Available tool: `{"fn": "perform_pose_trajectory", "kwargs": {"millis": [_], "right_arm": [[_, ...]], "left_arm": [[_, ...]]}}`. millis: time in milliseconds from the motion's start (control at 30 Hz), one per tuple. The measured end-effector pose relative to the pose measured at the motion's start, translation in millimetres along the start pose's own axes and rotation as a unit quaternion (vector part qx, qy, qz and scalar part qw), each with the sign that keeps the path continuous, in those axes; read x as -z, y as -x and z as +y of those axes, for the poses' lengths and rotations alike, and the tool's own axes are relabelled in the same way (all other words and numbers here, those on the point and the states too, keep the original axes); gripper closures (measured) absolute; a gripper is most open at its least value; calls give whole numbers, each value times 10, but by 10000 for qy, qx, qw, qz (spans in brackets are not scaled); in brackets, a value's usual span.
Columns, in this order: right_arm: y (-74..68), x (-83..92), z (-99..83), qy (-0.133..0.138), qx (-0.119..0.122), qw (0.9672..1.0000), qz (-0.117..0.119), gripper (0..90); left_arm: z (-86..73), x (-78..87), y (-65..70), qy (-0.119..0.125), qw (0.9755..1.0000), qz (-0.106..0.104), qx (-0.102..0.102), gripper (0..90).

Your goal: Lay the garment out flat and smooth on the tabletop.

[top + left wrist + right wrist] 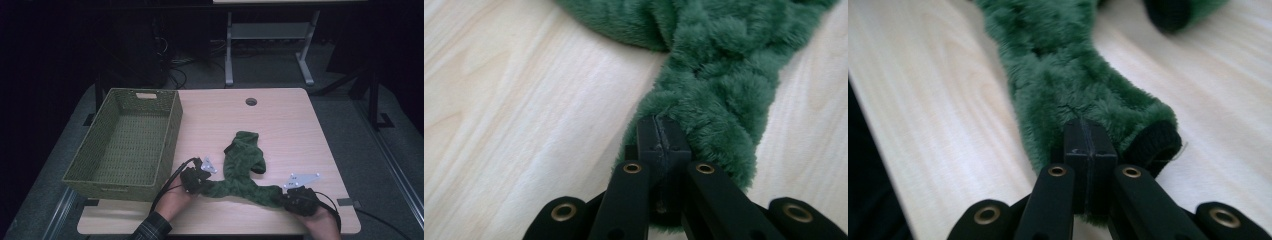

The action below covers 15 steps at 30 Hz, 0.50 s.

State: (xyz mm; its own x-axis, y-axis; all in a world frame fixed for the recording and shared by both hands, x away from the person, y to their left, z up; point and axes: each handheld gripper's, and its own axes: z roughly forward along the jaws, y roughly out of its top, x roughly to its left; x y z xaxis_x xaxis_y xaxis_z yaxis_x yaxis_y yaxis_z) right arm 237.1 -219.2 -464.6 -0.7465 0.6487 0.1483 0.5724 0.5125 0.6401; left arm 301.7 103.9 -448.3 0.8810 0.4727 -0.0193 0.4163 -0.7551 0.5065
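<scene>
While the fuzzy dark-green plush garment (243, 167) sprawls on the pale wooden table (290, 125) beside the olive woven basket (131, 140), the left gripper (196, 186) pinches one end, the right gripper (292, 199) the other. Left gripper view: jaws clamped on pile. Right gripper view: jaws clamped beside a black cuff (1154, 145).

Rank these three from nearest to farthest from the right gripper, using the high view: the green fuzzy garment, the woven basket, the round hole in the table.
1. Green fuzzy garment: pinched in the right gripper.
2. Round hole: far edge, centre.
3. Woven basket: far left.
</scene>
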Motion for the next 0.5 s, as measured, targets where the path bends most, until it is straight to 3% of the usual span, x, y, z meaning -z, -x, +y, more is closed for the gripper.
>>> {"fn": "perform_pose_trajectory", "kwargs": {"millis": [67,267,467,500], "right_arm": [[-49,10,-13,-36,63,10000,7,898],[-29,14,-9,-28,48,10000,13,881],[-5,34,-26,-45,44,10000,-21,889],[-9,37,-28,-54,24,10000,-23,889]], "left_arm": [[-3,2,21,-6,10000,13,24,900],[-31,11,52,25,9990,-377,220,899],[-42,30,136,-87,9990,-440,84,899],[-45,27,157,-53,9989,-440,136,899]]}}
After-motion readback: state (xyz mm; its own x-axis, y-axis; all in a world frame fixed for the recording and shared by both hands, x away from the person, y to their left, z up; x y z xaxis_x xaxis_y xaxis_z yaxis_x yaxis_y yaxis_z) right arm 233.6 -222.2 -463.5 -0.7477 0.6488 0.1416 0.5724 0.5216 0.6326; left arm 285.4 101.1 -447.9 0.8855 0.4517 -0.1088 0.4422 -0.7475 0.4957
